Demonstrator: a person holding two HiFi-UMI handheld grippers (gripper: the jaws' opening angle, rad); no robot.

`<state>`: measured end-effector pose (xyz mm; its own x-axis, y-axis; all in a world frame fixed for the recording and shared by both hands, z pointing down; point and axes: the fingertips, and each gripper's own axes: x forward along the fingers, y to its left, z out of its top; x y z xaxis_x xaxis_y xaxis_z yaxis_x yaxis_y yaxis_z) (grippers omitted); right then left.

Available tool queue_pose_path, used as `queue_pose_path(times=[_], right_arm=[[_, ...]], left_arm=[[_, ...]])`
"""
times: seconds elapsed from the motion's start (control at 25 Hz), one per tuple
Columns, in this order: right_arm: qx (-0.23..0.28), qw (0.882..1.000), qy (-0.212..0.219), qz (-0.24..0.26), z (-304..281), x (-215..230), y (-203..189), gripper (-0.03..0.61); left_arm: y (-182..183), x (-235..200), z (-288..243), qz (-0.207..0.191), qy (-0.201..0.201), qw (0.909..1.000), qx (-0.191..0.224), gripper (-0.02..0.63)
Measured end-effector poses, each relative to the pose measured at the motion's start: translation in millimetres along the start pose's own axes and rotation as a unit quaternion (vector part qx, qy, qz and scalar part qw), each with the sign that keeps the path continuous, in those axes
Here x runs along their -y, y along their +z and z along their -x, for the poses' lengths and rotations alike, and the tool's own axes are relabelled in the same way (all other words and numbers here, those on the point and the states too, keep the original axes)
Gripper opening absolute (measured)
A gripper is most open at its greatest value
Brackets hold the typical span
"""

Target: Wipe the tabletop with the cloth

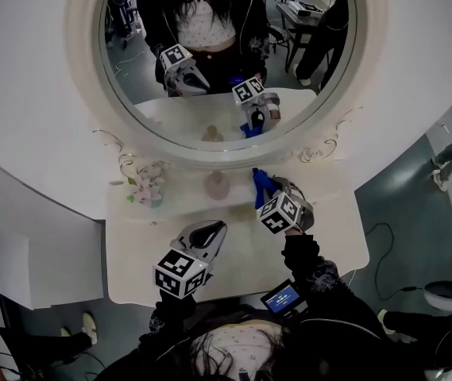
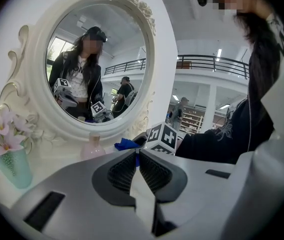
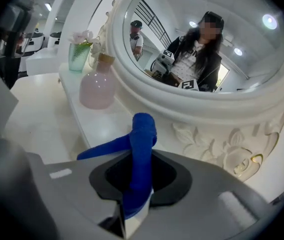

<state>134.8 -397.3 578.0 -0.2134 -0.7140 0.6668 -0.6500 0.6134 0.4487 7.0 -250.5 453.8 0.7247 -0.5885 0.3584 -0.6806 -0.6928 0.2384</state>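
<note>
I noted my right gripper (image 1: 268, 190) clamped on the blue cloth (image 3: 142, 144) at the raised shelf (image 1: 186, 193), near the pink bottle (image 1: 217, 186). My left gripper (image 1: 212, 233) was pinched together, empty, above the tabletop (image 1: 333, 240).

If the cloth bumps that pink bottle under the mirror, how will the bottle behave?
The pink bottle looks squat, wide below a narrow neck, so it would probably slide rather than tip. It seems glass: likely heavy for its size, and breakable if knocked off the shelf. The cloth droops limp, so a brush may barely move it.
</note>
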Motion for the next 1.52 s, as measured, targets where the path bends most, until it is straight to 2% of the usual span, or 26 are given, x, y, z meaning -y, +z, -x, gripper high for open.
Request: queue_pose_path(times=[0.52, 0.96, 1.16, 1.32, 1.52], right_arm=[[-0.078, 0.994, -0.068, -0.027, 16.3, 87.2, -89.4, 0.075], [-0.127, 0.985, -0.106, -0.057, 34.6, 138.2, -150.4, 0.075], [-0.148, 0.979, -0.123, -0.071, 42.9, 155.5, -175.0, 0.074], [-0.152, 0.973, -0.140, -0.104, 51.9, 167.5, -186.6, 0.074], [-0.149, 0.970, -0.131, -0.141, 57.5, 171.2, -191.9, 0.075]], left_arm=[[2.3, 11.4, -8.3, 0.000, -0.004, 1.0000, 0.002, 0.000], [0.0, 17.0, -9.1, -0.001, -0.006, 1.0000, -0.002, 0.000], [0.4, 15.8, -5.2, -0.002, -0.002, 1.0000, -0.001, 0.000], [2.7, 16.0, -1.4, -0.004, 0.001, 1.0000, 0.001, 0.001], [-2.3, 20.9, 4.1, -0.004, 0.002, 1.0000, -0.002, 0.000]])
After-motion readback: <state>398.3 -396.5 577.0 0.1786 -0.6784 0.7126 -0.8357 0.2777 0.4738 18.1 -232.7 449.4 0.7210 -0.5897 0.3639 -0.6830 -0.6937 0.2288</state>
